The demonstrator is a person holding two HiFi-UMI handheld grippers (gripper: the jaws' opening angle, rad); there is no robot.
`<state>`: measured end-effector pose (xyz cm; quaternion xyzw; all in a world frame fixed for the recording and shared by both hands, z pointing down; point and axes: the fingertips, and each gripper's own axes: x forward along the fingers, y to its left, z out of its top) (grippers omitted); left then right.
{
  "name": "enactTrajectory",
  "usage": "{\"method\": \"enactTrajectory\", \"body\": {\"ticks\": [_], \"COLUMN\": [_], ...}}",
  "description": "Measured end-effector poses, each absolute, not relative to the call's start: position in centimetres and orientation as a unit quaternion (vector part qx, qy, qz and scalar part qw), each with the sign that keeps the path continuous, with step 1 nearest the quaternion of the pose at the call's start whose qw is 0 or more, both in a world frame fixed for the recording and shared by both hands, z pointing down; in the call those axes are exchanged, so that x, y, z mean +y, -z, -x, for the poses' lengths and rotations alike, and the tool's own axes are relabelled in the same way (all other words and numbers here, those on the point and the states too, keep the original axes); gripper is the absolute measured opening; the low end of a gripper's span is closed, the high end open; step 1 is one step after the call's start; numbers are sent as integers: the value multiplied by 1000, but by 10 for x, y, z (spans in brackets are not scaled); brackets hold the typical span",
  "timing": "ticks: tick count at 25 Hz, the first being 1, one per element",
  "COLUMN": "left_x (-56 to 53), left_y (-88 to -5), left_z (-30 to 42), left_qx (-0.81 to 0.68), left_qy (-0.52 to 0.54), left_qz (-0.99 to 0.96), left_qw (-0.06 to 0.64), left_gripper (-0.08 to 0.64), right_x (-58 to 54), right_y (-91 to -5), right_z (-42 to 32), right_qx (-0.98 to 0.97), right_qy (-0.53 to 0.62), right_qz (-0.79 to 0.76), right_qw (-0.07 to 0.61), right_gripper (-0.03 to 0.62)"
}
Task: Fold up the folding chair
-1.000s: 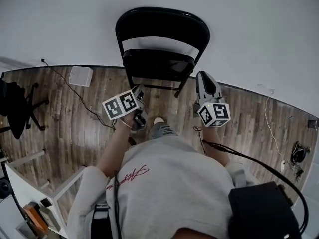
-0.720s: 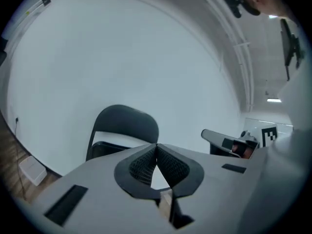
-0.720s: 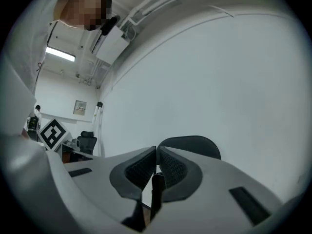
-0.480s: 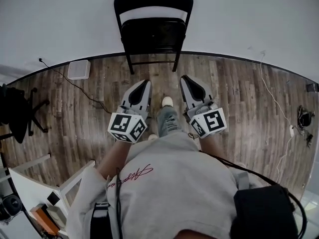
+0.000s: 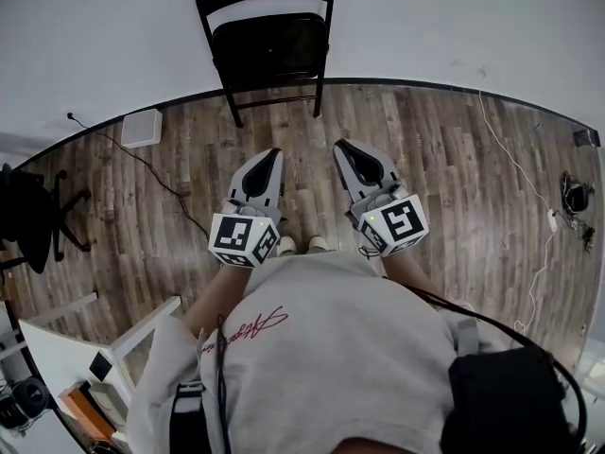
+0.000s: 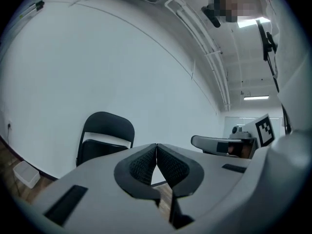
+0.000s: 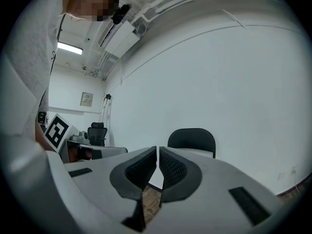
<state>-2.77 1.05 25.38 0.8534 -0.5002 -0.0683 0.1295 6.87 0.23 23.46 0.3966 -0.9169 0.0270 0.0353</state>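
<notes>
**Change noted.** Over the last second both grippers have drawn back from the black metal folding chair (image 5: pixel 267 36), which they had been close to. The person now stands well apart from the white wall (image 5: pixel 454 17), and the chair rests close against that wall.

**Gripper state.** The left grey plastic gripper (image 5: pixel 271 159) has its jaws pressed together on nothing. The right grey plastic gripper (image 5: pixel 348 149) likewise has its jaws drawn together, with only a hairline slit and nothing between them. Both point toward the wall and touch nothing.

**Bearing on the task.** The seat panel appears to lie flat in line with the backrest. In my judgement the chair is already folded and the withdrawal marks completion.

**Materials and shapes.** The chair has a thin tubular frame, a rounded backrest and a dark matte seat panel, with a pale gap between them. The jaw pads are black, curved and finely ribbed. Each gripper carries a white cube with black square markers. The wood-plank floor (image 5: pixel 425 159) meets the wall at a dark skirting line.
</notes>
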Motion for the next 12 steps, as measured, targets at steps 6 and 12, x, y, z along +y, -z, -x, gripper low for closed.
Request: {"method": "enactTrajectory", "body": {"ticks": [6,12], "left_x": [18,33], "left_y": [-246,-245], "left_z": [19,17], "left_qx": [-519,-530], "left_qy": [84,78], "left_qz": [-837,-833], "left_qw": [151,140], "left_gripper": [17,17], "right_x": [13,29], "right_y": [-226,-225], "right_z": [-80,-83], "right_qx": [-922,-925], "right_qy": [-12,-14], "right_qz": [-386,-379], "right_qw": [36,23], "right_gripper": [25,23]}}
